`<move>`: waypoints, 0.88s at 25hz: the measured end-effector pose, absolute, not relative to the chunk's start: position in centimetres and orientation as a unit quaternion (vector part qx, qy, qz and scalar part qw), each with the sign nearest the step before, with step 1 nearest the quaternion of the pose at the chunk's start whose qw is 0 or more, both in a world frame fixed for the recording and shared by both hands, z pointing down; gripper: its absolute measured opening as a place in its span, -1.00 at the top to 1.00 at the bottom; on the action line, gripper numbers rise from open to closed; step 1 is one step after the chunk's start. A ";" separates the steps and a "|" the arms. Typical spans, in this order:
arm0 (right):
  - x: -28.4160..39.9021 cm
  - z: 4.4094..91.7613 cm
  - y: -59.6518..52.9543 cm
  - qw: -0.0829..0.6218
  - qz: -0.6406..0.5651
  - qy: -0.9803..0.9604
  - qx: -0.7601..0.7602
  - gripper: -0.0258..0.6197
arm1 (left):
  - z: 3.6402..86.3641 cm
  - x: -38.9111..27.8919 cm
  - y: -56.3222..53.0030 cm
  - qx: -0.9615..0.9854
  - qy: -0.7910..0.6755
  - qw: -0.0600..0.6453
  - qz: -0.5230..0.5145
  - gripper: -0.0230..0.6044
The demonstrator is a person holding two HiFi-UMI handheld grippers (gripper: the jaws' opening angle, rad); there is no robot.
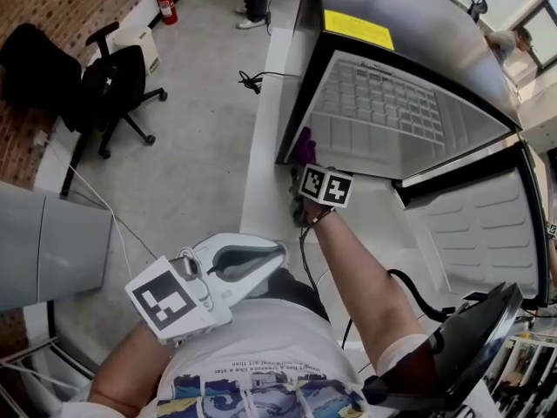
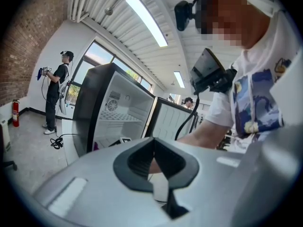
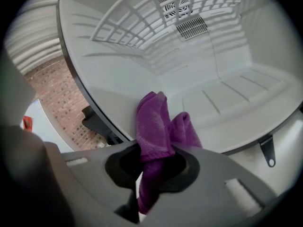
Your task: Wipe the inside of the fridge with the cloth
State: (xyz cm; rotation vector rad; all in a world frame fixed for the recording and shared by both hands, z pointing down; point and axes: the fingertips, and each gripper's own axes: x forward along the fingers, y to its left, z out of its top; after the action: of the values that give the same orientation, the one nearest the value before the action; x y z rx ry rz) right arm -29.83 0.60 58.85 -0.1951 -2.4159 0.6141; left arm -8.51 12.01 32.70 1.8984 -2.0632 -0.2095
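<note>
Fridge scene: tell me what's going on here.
A person holds a gripper in each hand. The right gripper is shut on a purple cloth and is held at the mouth of the open fridge, facing its white interior. I can't tell whether the cloth touches a surface. The left gripper is shut and empty, held near the person's body, away from the fridge.

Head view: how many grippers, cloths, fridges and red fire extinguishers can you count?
grippers: 2, the left gripper and the right gripper
purple cloth: 1
fridge: 1
fire extinguisher: 1
total: 5
</note>
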 end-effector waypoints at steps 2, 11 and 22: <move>-29.7 58.7 0.6 0.315 0.261 -0.909 -0.076 0.76 | 32.6 -8.4 12.3 0.668 -0.722 0.161 -0.073 0.91; -28.7 55.8 1.8 0.302 0.276 -0.907 -0.099 0.76 | 32.0 -7.3 13.9 0.678 -0.715 0.152 -0.075 0.91; -23.2 45.8 4.3 0.222 0.146 -0.956 -0.127 0.76 | 31.1 -4.6 17.4 0.701 -0.698 0.131 -0.067 0.91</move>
State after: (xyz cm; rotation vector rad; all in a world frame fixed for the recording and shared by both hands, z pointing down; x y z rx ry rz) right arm -23.24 4.30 45.77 -0.3500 -2.6407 0.4031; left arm -4.57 17.36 31.07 2.0345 -2.0274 -0.1940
